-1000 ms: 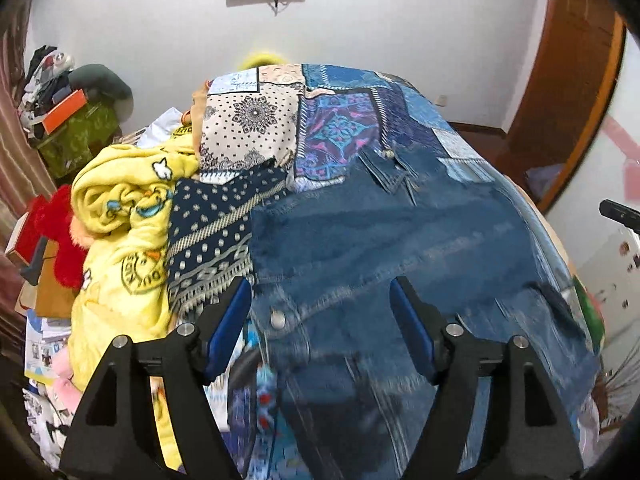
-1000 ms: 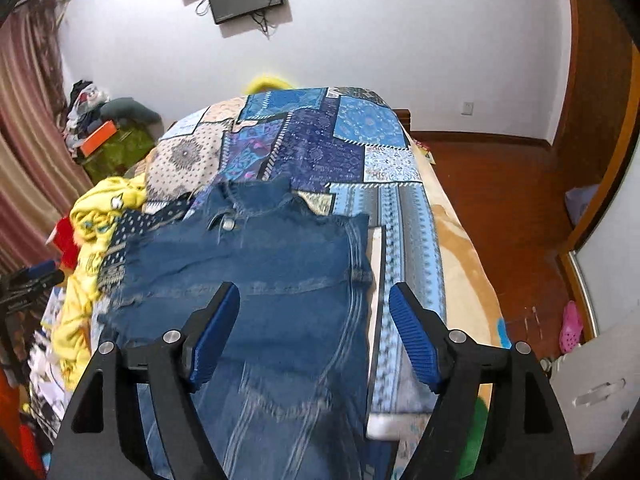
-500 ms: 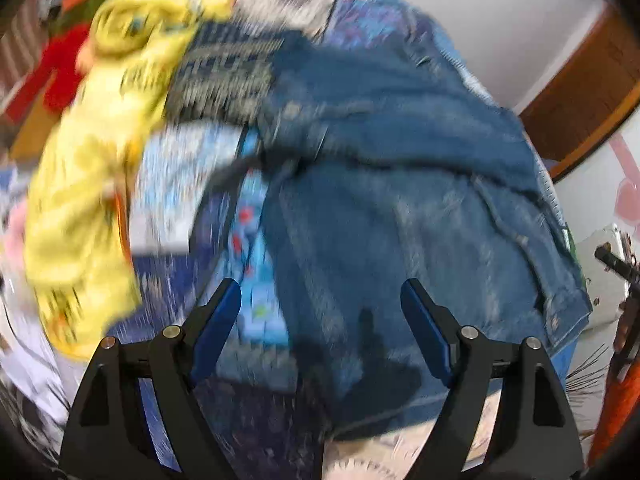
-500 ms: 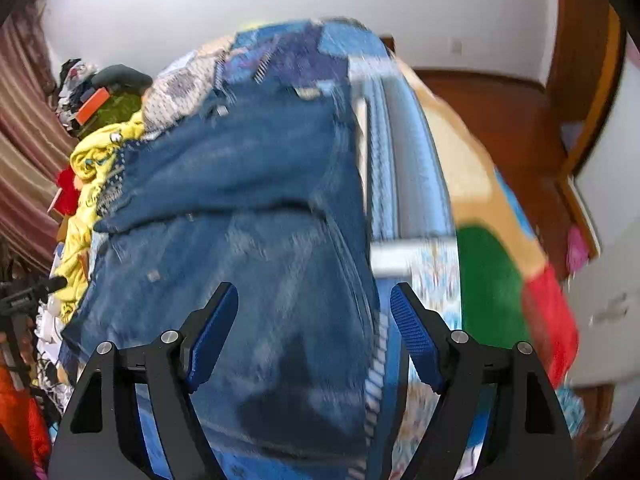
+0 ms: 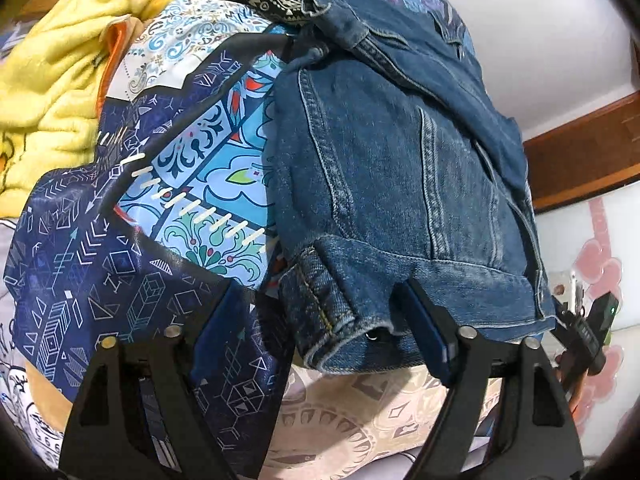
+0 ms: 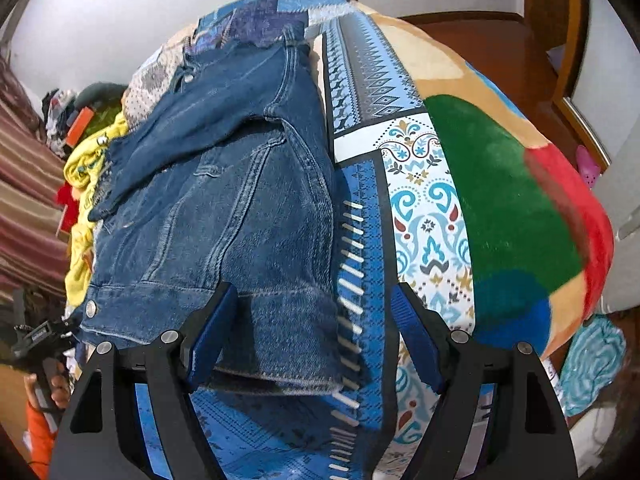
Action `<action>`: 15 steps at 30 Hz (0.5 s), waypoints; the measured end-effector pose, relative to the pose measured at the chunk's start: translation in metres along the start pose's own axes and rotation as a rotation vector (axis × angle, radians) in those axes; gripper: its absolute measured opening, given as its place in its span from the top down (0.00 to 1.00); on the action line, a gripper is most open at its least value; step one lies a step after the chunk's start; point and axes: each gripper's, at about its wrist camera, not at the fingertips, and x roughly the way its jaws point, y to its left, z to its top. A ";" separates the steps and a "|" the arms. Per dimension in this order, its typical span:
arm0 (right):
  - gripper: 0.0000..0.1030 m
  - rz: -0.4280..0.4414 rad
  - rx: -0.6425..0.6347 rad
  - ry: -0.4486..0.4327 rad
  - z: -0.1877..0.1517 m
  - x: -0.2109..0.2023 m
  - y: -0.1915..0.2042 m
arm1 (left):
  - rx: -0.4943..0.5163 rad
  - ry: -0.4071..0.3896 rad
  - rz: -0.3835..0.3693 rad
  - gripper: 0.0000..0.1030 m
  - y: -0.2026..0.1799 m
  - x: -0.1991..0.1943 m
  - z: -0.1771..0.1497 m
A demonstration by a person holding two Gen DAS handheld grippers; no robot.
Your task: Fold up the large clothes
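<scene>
Denim jacket (image 5: 400, 184) lies on the patchwork bedspread (image 5: 132, 248) of the bed, one sleeve folded across its upper part. Left tool (image 5: 320, 328) sits at the hem's near corner, fingers apart, one on each side. Right tool (image 6: 312, 336) spread wide at the opposite hem corner. Yellow blanket (image 5: 52, 64) bunched alongside.

A denim jacket (image 6: 224, 184) is lying back-up on a blue patchwork bedspread (image 6: 416, 184), while the right gripper (image 6: 312, 336) is hovering with jaws spread wide over the jacket's bottom hem corner, gripping nothing.
</scene>
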 end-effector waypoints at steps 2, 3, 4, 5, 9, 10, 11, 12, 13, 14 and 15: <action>0.26 0.029 0.000 -0.004 -0.004 -0.002 0.000 | 0.007 0.003 -0.029 0.50 -0.002 -0.002 -0.005; 0.28 0.038 -0.001 -0.008 -0.006 -0.003 0.001 | 0.011 0.004 -0.053 0.56 -0.002 -0.004 -0.008; 0.34 0.045 -0.007 -0.014 -0.008 -0.004 0.002 | 0.024 -0.003 -0.043 0.59 -0.006 -0.007 -0.009; 0.37 0.052 -0.013 -0.017 -0.009 -0.005 0.004 | 0.040 -0.016 -0.027 0.62 -0.009 -0.009 -0.010; 0.54 0.066 -0.011 -0.029 -0.011 -0.005 0.006 | 0.084 -0.062 0.010 0.72 -0.018 -0.018 -0.009; 0.61 0.058 -0.009 -0.033 -0.011 -0.005 0.006 | 0.091 -0.076 0.013 0.76 -0.020 -0.022 -0.009; 0.64 0.048 -0.011 -0.034 -0.011 -0.006 0.007 | 0.098 -0.086 0.015 0.78 -0.021 -0.025 -0.008; 0.67 0.042 -0.020 -0.033 -0.009 -0.007 0.007 | 0.110 -0.101 0.019 0.78 -0.023 -0.028 -0.004; 0.72 0.043 -0.027 -0.033 -0.008 -0.008 0.007 | 0.128 -0.117 0.031 0.80 -0.027 -0.032 -0.003; 0.75 0.041 -0.037 -0.032 -0.007 -0.009 0.008 | 0.142 -0.130 0.035 0.83 -0.030 -0.036 -0.001; 0.79 0.039 -0.050 -0.035 -0.005 -0.011 0.009 | 0.152 -0.141 0.033 0.83 -0.034 -0.039 0.002</action>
